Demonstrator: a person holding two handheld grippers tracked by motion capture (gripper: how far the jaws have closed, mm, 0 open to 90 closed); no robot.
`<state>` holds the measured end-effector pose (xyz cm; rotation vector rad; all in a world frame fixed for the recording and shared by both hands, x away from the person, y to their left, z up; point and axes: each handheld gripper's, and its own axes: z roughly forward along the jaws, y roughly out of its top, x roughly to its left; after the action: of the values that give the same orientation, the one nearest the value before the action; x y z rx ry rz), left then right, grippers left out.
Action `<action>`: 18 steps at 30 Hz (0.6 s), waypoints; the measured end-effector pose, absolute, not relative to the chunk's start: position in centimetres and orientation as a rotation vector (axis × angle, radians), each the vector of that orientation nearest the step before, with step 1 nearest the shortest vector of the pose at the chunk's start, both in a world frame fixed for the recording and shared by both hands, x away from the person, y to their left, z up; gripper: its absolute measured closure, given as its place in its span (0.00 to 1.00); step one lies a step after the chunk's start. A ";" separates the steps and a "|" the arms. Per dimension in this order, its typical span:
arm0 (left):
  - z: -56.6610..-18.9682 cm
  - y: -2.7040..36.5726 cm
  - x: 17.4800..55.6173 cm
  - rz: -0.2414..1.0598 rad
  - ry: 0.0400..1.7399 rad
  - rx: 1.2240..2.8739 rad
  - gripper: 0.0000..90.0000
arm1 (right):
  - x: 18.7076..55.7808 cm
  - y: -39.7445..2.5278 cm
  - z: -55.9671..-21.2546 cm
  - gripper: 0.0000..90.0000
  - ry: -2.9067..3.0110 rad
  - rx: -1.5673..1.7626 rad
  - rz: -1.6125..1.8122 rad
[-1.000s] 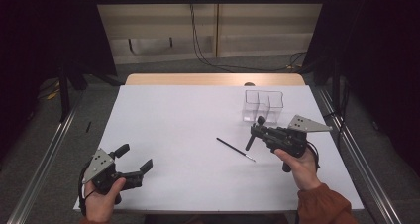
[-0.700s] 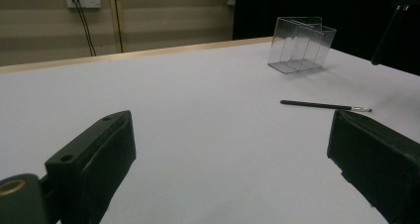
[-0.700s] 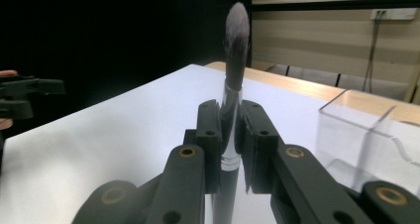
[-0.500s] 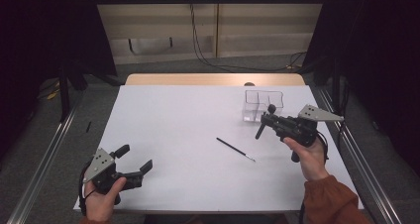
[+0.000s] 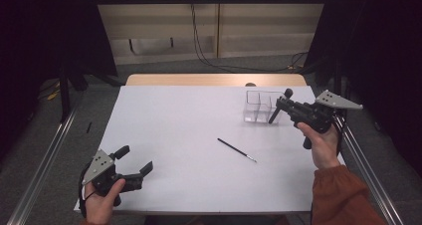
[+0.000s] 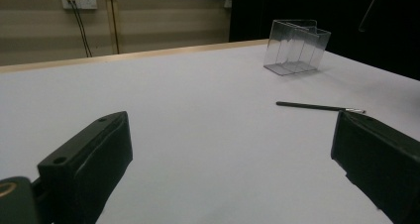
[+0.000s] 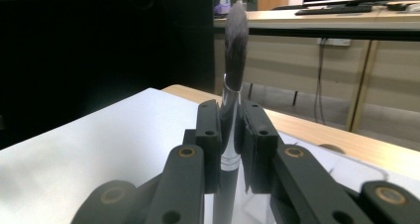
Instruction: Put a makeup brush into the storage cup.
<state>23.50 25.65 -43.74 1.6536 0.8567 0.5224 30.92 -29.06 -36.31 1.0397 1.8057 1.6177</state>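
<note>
1. Holding the makeup brush (image 7: 233, 75) upright matters most at this step: the right claw (image 5: 278, 105) has its jaws pressed shut on the brush's silver ferrule, bristles above the jaws and handle hanging below them, as the right gripper view shows.
2. Judging from the high view, the brush hangs right at the clear acrylic organizer (image 5: 261, 107), which stands just beyond and beneath that claw; the likely step is to lower the handle into one of its compartments.
3. Doing it well would mean keeping the handle vertical, centring it over one compartment rather than over a divider wall, and letting go only once the handle end rests inside, since the light box could tip or slide if nudged sideways.
4. Nearer the person, the left claw (image 5: 134, 160) rests low over the table (image 5: 189, 115) with its jaws spread wide, gripping nothing.
5. Ahead of that open claw, well apart from it, a thin black liner brush (image 6: 319, 106) lies flat on the table, and the organizer (image 6: 296, 46) stands farther off behind it.
</note>
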 end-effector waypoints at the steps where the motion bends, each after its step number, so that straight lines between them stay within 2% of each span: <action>1: -43.7 25.7 23.5 0.523 0.854 1.654 0.03 | 31.1 -29.2 -36.2 0.90 1.805 1.044 1.609; 18: -43.6 25.4 23.2 0.539 0.818 1.693 0.04 | 34.8 -31.4 -34.9 0.90 1.724 1.132 1.528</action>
<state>23.16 25.37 -43.59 1.6926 0.8181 0.5386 34.76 -31.40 -34.88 1.1317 1.7237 1.5285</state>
